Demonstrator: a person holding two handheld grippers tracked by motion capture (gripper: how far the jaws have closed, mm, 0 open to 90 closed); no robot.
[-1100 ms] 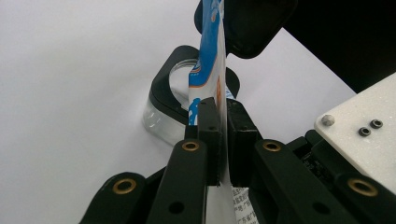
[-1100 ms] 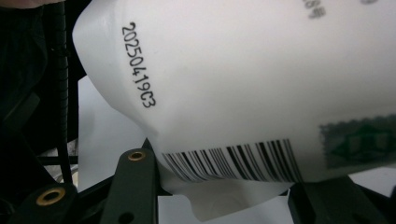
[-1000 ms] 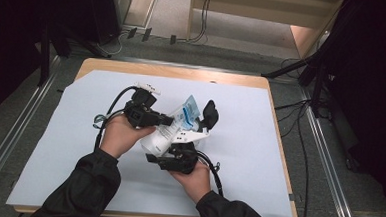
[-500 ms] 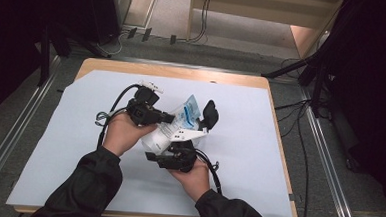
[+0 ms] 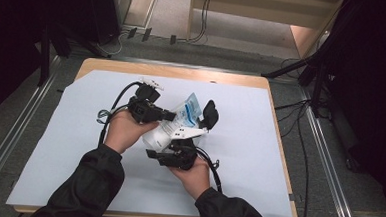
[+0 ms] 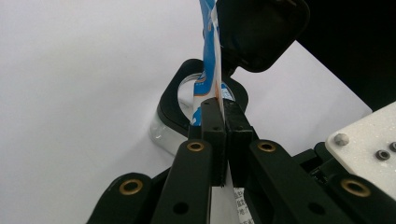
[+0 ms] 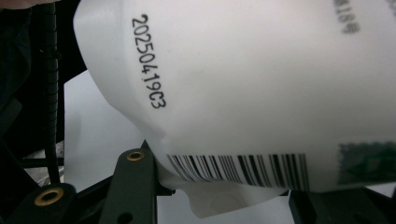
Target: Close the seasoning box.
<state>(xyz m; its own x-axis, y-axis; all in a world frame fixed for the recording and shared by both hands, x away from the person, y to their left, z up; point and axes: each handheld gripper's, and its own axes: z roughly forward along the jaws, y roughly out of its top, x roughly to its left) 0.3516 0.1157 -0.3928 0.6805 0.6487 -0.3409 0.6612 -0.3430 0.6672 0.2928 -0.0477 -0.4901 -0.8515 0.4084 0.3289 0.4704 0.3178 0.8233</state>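
Two grippers share one pouch, held above the middle of the table, nearer its far edge. Left gripper: jaws fully closed, pinching the pouch's thin blue-and-white edge. Right gripper: jaws partly open, clamped across the white body with the barcode. Step in hand, by my reading: tearing or peeling the top open. Next move calls for a firm right grip while the left pulls away along the seam.
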